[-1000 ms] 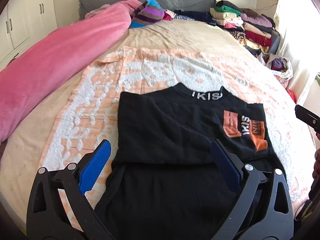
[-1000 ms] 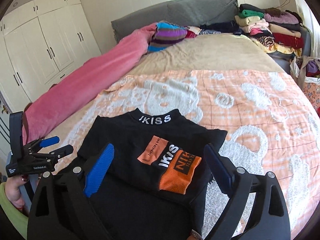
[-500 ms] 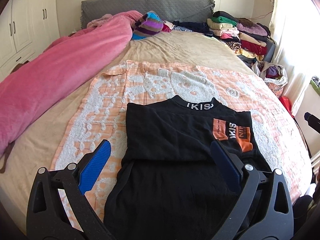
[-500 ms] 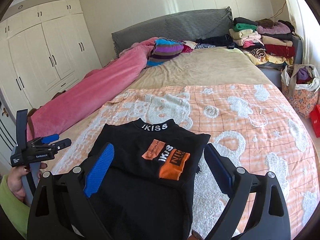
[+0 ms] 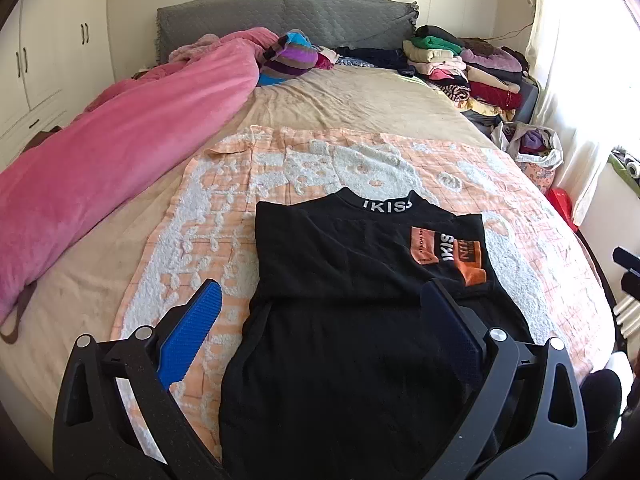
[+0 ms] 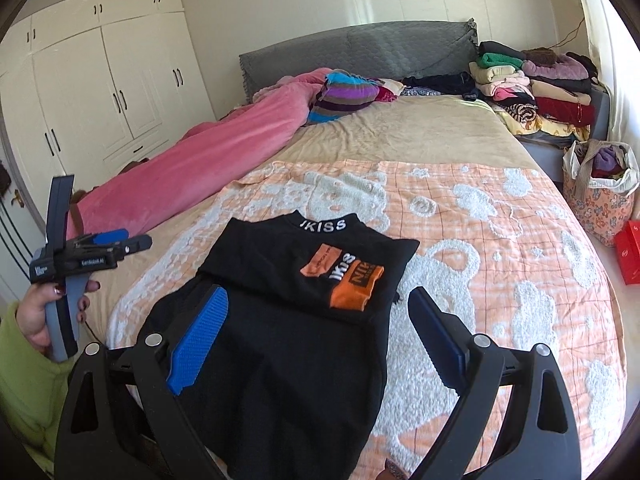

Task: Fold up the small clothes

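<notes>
A black top lies flat on the orange-and-white blanket, its upper part folded over. The collar print points toward the headboard, and an orange patch sits on the folded sleeve at the right. My left gripper hovers open above the lower half of the top, holding nothing. In the right wrist view the same top lies below my open, empty right gripper. A hand in a green sleeve holds the left gripper off the bed's left side.
A pink duvet runs along the left of the bed. Stacked folded clothes fill the far right corner, with a bag of clothes and a red box on the floor beside it. White wardrobes stand on the left.
Both grippers have drawn back and up from the black top, so more of the bed shows. Both stayed open. The top has not moved.
</notes>
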`<state>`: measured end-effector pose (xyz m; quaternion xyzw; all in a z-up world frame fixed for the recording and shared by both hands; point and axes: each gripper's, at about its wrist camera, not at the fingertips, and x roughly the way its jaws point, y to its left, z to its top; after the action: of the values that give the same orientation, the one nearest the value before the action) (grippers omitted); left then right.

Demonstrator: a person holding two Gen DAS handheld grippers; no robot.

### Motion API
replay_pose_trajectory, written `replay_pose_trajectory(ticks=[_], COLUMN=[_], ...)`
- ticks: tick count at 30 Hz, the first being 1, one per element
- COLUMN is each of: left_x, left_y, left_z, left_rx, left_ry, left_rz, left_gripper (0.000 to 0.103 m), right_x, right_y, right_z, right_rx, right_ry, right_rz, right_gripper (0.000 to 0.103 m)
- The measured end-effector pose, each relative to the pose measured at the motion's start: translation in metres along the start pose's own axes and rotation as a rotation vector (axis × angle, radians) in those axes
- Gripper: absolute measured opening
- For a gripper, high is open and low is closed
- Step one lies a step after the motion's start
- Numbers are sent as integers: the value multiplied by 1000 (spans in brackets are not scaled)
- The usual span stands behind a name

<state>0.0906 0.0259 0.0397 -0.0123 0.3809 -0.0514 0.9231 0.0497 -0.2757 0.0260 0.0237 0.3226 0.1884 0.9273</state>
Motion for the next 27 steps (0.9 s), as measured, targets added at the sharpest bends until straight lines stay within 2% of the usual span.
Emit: replay_pose_trajectory(ticks=[14,15,16,17,27], left_x=[-14,-14,-16,-18,-22], left_y=[2,1,2,2,11], left_z=[-26,-28,-31,-35,-69], left_rx=[22,25,29,36,39], left_ry=[38,43,47,49,106], left_rz=[4,4,4,7,24], left_gripper=[93,93,93,93,93], right_x=[2,3,4,5,25], right_y=[28,30,32,34,62], right_z=[-54,-58,-62,-66,-91], right_rx=[-110,-111,-111,-113,-192], right_ry=[138,145,153,157,226], right_rz=[-31,-27,-25,-24,9], right_gripper=[91,91,98,99,98])
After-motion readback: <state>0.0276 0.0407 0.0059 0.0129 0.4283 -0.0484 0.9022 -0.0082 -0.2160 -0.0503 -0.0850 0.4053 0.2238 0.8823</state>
